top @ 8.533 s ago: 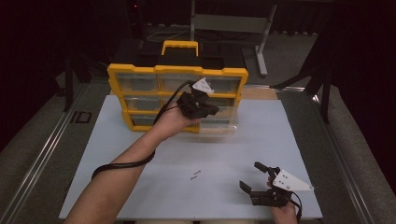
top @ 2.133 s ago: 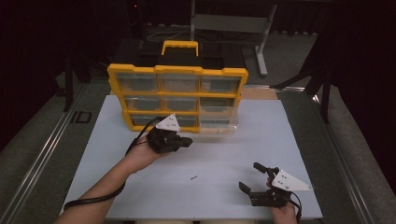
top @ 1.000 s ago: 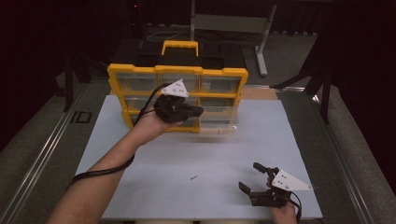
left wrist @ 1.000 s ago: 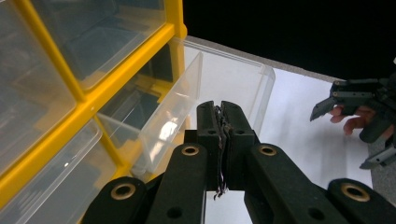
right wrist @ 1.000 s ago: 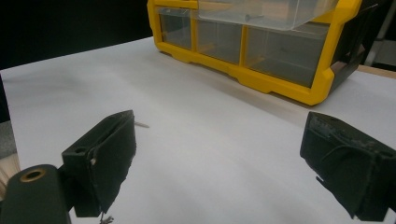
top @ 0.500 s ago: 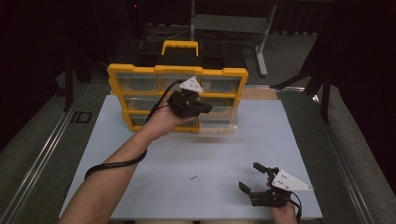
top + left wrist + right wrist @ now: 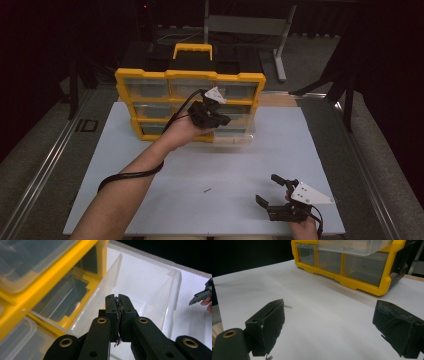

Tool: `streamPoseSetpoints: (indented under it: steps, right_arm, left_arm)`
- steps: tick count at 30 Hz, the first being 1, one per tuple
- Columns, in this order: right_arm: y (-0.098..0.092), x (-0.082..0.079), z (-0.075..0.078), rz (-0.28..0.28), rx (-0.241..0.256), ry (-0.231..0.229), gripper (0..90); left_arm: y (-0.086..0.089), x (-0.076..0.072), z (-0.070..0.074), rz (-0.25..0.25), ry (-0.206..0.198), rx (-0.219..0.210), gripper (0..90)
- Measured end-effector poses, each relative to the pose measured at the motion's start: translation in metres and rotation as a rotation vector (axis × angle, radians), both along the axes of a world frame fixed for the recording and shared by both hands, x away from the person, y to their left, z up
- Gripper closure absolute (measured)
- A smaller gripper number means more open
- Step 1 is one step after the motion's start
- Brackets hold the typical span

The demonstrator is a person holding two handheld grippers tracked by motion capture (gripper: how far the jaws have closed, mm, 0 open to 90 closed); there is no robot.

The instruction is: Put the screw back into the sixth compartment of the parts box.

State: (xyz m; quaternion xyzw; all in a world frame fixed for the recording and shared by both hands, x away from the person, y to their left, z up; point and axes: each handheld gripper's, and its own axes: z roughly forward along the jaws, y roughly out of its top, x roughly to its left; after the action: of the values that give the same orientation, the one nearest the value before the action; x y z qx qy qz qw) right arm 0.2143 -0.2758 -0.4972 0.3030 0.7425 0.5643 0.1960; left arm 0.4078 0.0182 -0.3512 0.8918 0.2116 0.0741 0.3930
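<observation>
Seen from the left hand-held gripper (image 7: 119,315) view: jaws clenched together over the pulled-out clear drawer (image 7: 150,287), nothing visible inside it. From the high view: drawer (image 7: 235,135) jutting from the yellow organizer (image 7: 150,80) at 12 o'clock on the counter (image 7: 150,165); small screw (image 7: 207,190) mid-counter, at 10 o'clock from the released right hand-held gripper (image 7: 275,192), well apart.
</observation>
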Motion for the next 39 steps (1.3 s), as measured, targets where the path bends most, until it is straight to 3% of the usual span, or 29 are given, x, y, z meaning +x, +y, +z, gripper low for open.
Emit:
streamPoseSetpoints:
  steps: [3,5,8,22,27,39]
  right_arm:
    - [0.000,0.000,0.000,-0.001,0.002,0.000,10.5]
    - [-0.001,0.000,0.000,-0.002,0.001,-0.002,10.5]
    - [-0.001,0.000,0.000,-0.001,0.002,-0.001,10.6]
    - [-0.001,0.000,0.000,0.000,0.001,-0.003,10.5]
    - [-0.001,0.000,0.000,-0.002,0.004,0.000,10.5]
    - [0.000,0.000,0.000,-0.002,0.002,0.001,10.6]
  left_arm:
    - [-0.001,0.001,-0.006,0.015,0.015,0.013,87.5]
    - [-0.001,0.002,-0.008,0.014,0.036,-0.013,87.4]
    - [-0.002,0.001,-0.007,0.008,0.031,-0.022,76.9]
    - [0.007,-0.011,0.013,-0.019,0.022,-0.117,59.7]
    - [0.016,-0.019,0.017,-0.036,0.022,-0.130,53.0]
    - [0.044,-0.037,0.015,-0.009,-0.002,-0.154,35.4]
